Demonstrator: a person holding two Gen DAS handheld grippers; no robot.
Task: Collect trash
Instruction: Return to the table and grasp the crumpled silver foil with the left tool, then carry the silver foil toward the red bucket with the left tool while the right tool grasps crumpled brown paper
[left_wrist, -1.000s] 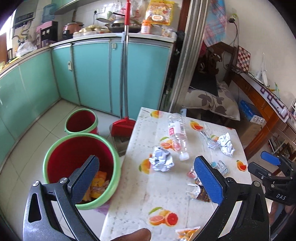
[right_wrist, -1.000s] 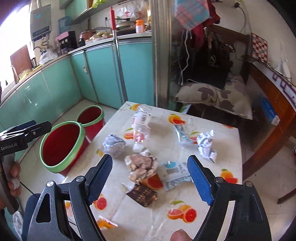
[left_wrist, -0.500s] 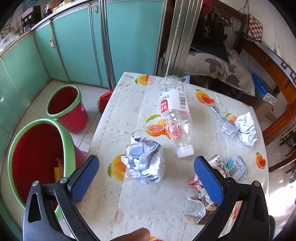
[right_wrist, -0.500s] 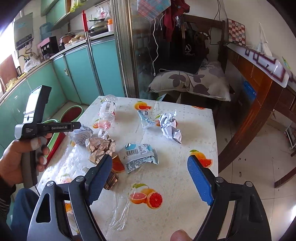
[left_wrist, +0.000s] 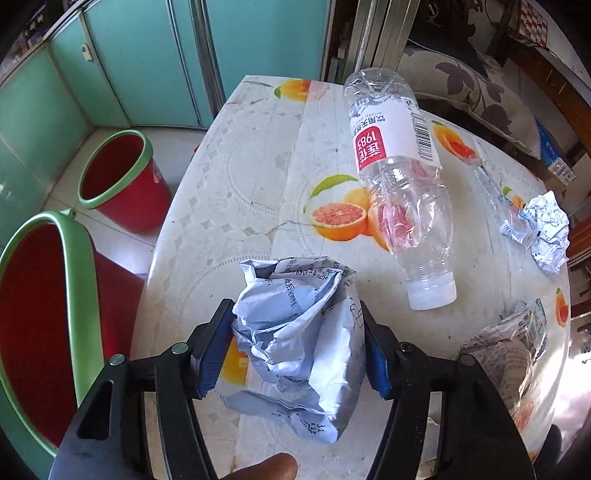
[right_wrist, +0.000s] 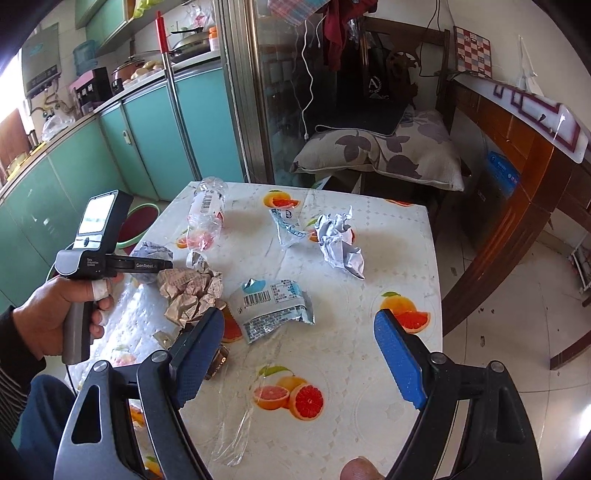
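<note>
My left gripper (left_wrist: 295, 332) is shut on a crumpled white printed paper ball (left_wrist: 299, 332) at the table's left edge; the ball also shows in the right wrist view (right_wrist: 151, 254) beside the left gripper (right_wrist: 162, 264). An empty plastic bottle (left_wrist: 399, 184) lies beyond it. My right gripper (right_wrist: 299, 343) is open and empty above the table, just in front of a blue-white snack wrapper (right_wrist: 273, 306). A brown crumpled paper (right_wrist: 192, 291), another white paper ball (right_wrist: 340, 243) and a clear wrapper (right_wrist: 288, 225) lie on the table.
A large red bucket with a green rim (left_wrist: 48, 314) stands on the floor left of the table (left_wrist: 240, 166), a smaller one (left_wrist: 118, 177) behind it. Teal cabinets (right_wrist: 147, 147) line the left wall. A cushioned wooden bench (right_wrist: 388, 155) stands behind the table.
My left gripper has come down to the table and closed on the white paper ball. My right gripper has stayed open and shifted slightly over the wrappers.
</note>
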